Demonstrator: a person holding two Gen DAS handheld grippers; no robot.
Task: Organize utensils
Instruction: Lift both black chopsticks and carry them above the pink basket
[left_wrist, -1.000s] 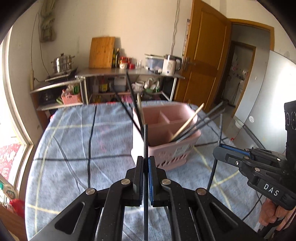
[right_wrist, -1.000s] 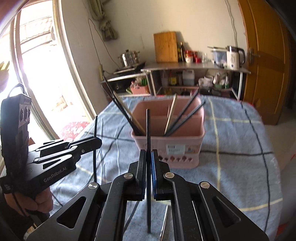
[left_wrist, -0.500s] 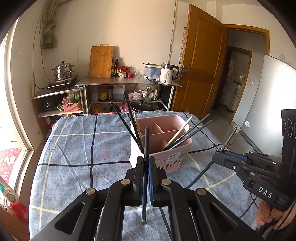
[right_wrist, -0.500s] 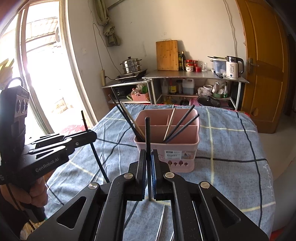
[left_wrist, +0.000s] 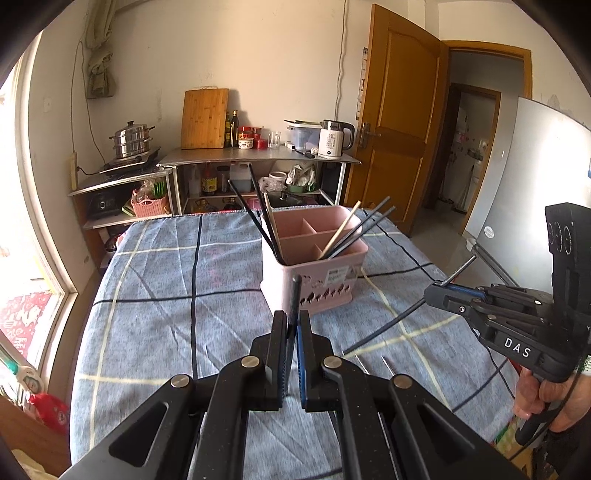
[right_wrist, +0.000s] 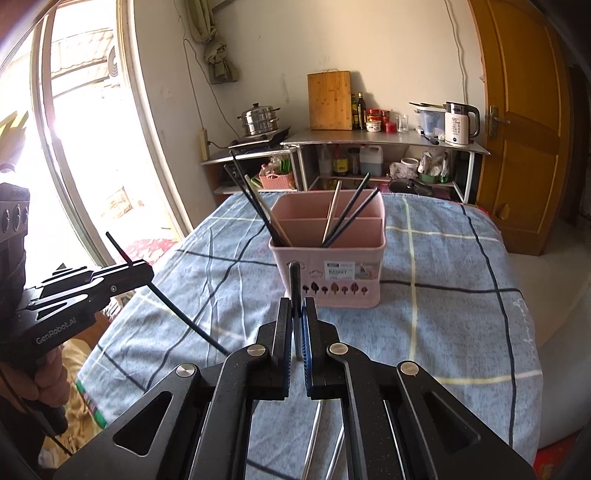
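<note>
Done: several chopsticks already stand in the pink basket (right_wrist: 327, 254), leaning in its left and right compartments, at the table's (left_wrist: 155, 295) middle.
Left gripper (left_wrist: 291, 332): my jaws pinch a dark chopstick (left_wrist: 294, 299), held above the cloth, near side of the basket.
Right gripper (right_wrist: 294, 317): jaws pressed on another dark chopstick (right_wrist: 294, 280).
Left to do: both held sticks go in; silver chopsticks (right_wrist: 314, 435) lie near me on the table.

Bright daylight, window (right_wrist: 85, 129) blown out w/ glare; fisheye-warped, dark-vignetted edges.
</note>
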